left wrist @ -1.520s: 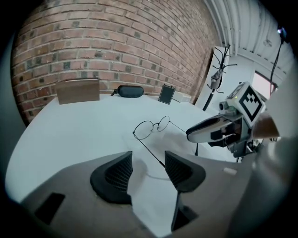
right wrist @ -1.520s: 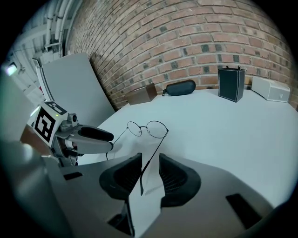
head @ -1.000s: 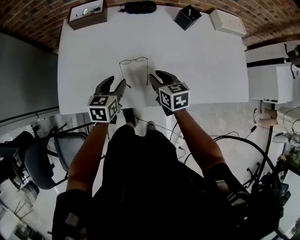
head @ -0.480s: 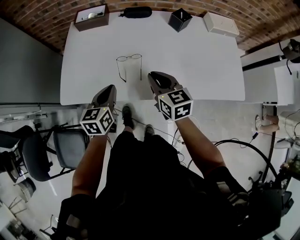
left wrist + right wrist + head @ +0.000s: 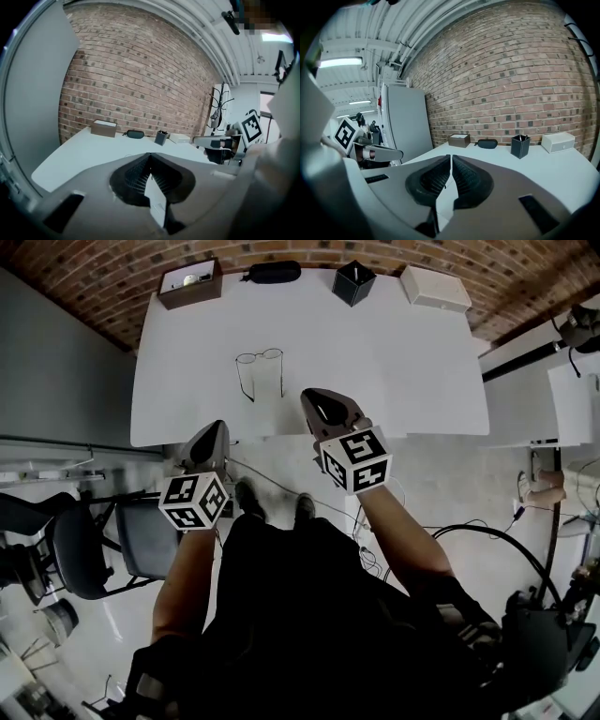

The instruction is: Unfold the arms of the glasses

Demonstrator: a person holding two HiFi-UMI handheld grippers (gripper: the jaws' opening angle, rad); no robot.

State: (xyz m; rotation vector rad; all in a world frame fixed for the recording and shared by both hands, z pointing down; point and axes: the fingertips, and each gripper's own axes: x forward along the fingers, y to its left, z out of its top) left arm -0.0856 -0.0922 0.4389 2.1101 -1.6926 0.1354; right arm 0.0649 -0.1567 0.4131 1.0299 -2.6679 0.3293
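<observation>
Left gripper [image 5: 213, 427] jaws together, right gripper [image 5: 308, 396] jaws just closing, empty

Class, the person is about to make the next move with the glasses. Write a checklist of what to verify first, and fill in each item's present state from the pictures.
1. Both arms of the glasses unfolded: ok. They run from the lenses toward the near edge.
2. Glasses lying free on the table: ok. Neither gripper touches them.
3. Left gripper empty: ok. Its jaws are shut with nothing between them.
4. Right gripper empty: ok. Its jaws have just been closing and stand almost together, with nothing between them.
5. Hinges fully open and frame unbent: cannot tell, too small in the head view.
</observation>
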